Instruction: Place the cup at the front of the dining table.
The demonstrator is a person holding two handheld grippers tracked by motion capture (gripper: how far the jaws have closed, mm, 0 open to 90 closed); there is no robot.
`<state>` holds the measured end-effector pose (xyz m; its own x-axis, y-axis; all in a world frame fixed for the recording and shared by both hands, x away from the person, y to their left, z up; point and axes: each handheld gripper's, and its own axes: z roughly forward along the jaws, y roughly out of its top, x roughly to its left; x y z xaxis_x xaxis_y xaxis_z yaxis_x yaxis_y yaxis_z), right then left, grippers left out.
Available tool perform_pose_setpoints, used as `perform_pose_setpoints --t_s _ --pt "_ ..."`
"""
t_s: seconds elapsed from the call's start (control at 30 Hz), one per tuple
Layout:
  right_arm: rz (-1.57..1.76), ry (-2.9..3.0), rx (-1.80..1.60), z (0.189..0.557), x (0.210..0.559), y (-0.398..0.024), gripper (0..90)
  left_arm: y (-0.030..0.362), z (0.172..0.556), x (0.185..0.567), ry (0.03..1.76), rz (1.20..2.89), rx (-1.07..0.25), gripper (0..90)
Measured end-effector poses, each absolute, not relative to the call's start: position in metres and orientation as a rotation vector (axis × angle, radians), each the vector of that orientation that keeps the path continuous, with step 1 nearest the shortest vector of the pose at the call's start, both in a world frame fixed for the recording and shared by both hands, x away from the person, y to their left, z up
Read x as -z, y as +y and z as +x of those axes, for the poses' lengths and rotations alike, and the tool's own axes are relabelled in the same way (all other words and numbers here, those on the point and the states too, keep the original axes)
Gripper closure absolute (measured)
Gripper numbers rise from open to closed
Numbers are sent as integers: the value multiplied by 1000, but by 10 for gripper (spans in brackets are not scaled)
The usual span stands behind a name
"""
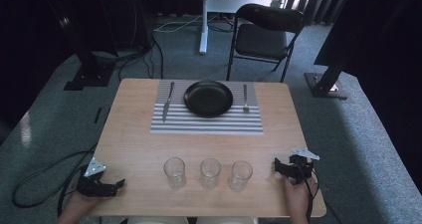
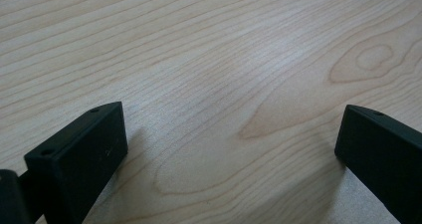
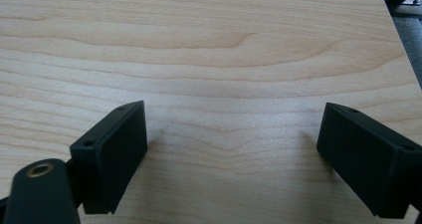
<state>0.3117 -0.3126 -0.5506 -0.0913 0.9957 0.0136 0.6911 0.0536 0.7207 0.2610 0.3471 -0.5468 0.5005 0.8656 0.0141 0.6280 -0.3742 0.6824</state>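
- At the bottom left of the high view, the left gripper (image 1: 119,183) rests at the near left corner of the desk (image 1: 139,149), held by a hand (image 1: 74,206) that comes in from the lower edge; a black cable trails from it onto the carpet at the left.
- Its own view shows its jaws spread wide, one at the lower left and one at the lower right of the frame, with bare wood grain between them and nothing gripped.
- At the bottom right of the high view, the right gripper (image 1: 276,167) sits near the desk's right edge, a grey three-cornered plate on top, held by the other hand (image 1: 297,194).
- Its jaws are likewise spread apart in its own view, with bare desk between them.
- Between the two grippers, low in the centre of the high view, three clear glasses stand upright in a row: the left glass (image 1: 174,172), the middle glass (image 1: 210,172) and the right glass (image 1: 240,175). They stand apart from one another and from both grippers; the right glass is near the right gripper.
- Higher in the frame, a striped placemat (image 1: 206,123) lies on the far half of the desk.
- On it sits a black plate (image 1: 208,98), with a knife (image 1: 168,101) to its left and a fork (image 1: 245,97) to its right.
- Beyond the desk, at the upper centre right, a dark folding chair (image 1: 263,35) stands on the carpet.
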Motion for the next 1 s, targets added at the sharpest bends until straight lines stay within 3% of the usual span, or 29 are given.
perform_pose_setpoints --t_s 0.47,1.0 --pt "1686 1836 -795 312 551 -313 119 346 263 545 1236 2143 -488 17" --pt "1686 1835 -796 312 551 -313 119 320 255 536 1042 2168 -371 45"
